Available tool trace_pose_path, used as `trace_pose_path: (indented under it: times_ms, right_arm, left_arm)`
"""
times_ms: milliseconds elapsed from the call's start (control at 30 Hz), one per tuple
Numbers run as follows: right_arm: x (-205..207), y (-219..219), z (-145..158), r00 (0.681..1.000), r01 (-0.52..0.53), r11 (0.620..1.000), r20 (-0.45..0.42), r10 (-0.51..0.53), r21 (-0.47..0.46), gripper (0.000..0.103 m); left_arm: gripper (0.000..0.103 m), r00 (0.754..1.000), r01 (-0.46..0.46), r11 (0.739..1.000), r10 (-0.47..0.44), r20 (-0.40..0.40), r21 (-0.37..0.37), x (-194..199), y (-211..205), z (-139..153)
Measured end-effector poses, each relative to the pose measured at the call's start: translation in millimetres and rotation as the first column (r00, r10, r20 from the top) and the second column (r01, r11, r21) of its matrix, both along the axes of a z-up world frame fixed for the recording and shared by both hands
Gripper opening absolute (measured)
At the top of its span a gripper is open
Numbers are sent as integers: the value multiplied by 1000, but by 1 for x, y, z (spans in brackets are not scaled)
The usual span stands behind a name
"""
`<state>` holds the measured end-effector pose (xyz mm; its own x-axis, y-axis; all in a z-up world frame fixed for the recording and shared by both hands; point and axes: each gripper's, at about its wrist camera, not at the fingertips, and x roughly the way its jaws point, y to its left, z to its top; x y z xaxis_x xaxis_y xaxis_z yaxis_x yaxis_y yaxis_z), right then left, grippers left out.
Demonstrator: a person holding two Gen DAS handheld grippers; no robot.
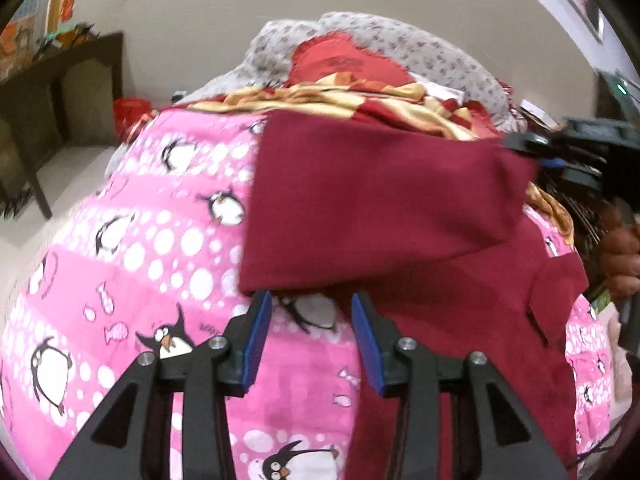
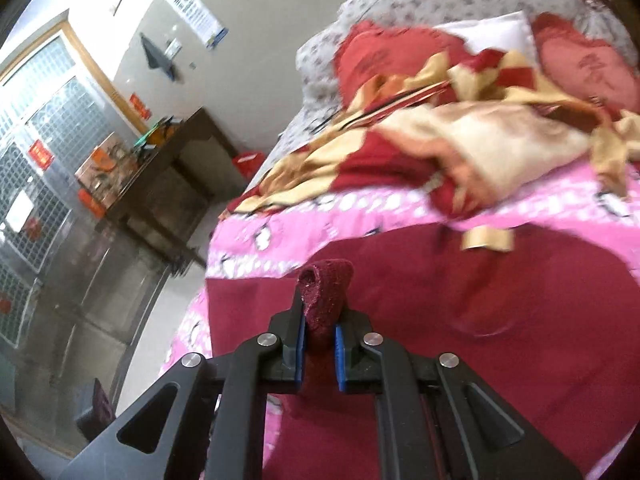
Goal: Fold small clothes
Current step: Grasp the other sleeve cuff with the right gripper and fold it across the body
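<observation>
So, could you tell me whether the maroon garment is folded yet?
Partly: the maroon garment has one section lifted over itself by the right gripper.

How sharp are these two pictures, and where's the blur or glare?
Left wrist view: the left gripper is crisp, while the maroon garment and right gripper smear at their edges; two ceiling lights glare at the top. Right wrist view: the right gripper and pinched cloth are sharp, the red-and-gold blanket streaks with motion, and the window is overexposed. Both show fisheye curvature and dark corners.
</observation>
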<state>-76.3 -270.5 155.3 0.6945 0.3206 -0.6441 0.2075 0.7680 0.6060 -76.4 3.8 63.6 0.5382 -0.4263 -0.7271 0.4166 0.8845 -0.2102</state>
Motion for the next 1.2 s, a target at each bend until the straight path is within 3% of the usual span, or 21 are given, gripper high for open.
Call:
trace_pose_path:
  times_ms: [300, 733, 833, 900, 1000, 1200]
  right_arm:
    - [-44, -60, -28, 983, 139, 990, -120, -142, -33, 26]
    - [-78, -120, -73, 941, 243, 967, -223, -254, -75, 26]
    - [-74, -124, -88, 929, 226, 970, -281, -242, -89, 34]
    - [-78, -129, -87, 918, 245, 961, -287, -273, -129, 47]
    - [-91, -136, -77, 904, 295, 936, -261, -339, -194, 49]
    - [-95, -116, -64, 943, 202, 952, -215, -252, -230, 49]
  left_arm:
    - [44, 1000, -12, 1000, 12, -11, 2, 5, -6, -3]
    - [44, 1000, 9, 1000, -9, -18, 10, 15, -36, -2]
    - [44, 999, 22, 1000, -21, -26, 17, 19, -50, -5]
    - [44, 999, 29, 999, -28, -29, 33, 22, -59, -8]
    - [44, 999, 34, 998, -32, -36, 50, 27, -68, -12]
    - [53, 998, 34, 997, -30, -48, 76, 37, -83, -25]
